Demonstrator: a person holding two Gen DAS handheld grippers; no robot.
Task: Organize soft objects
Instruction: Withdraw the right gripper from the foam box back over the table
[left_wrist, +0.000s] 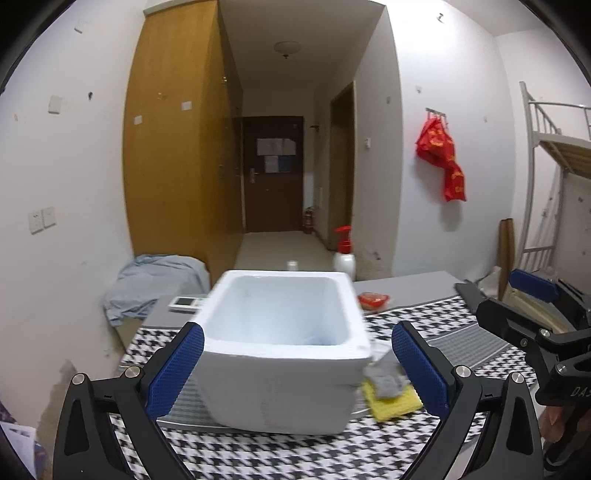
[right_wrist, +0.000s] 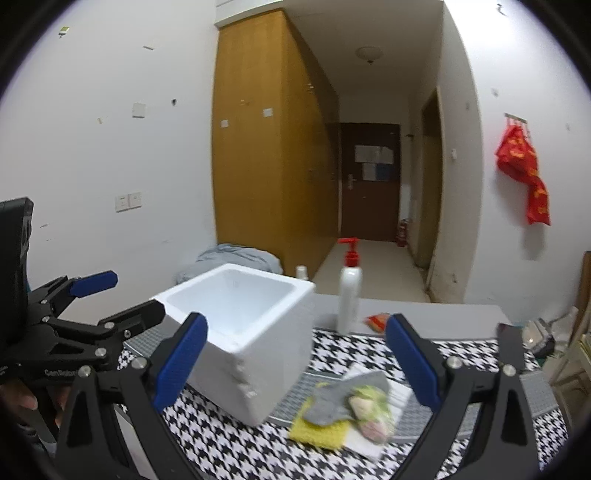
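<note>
I've got both jaws spread wide, nothing held: left gripper (left_wrist: 297, 363) frames the white foam box (left_wrist: 284, 339), right gripper (right_wrist: 295, 363) looks over the soft pile. Grey cloth (right_wrist: 341, 397) lies on the yellow sponge (right_wrist: 317, 430), a plush toy (right_wrist: 371, 408) beside, just right of the box on the houndstooth table cover (right_wrist: 258, 454). Box interior looks empty.
</note>
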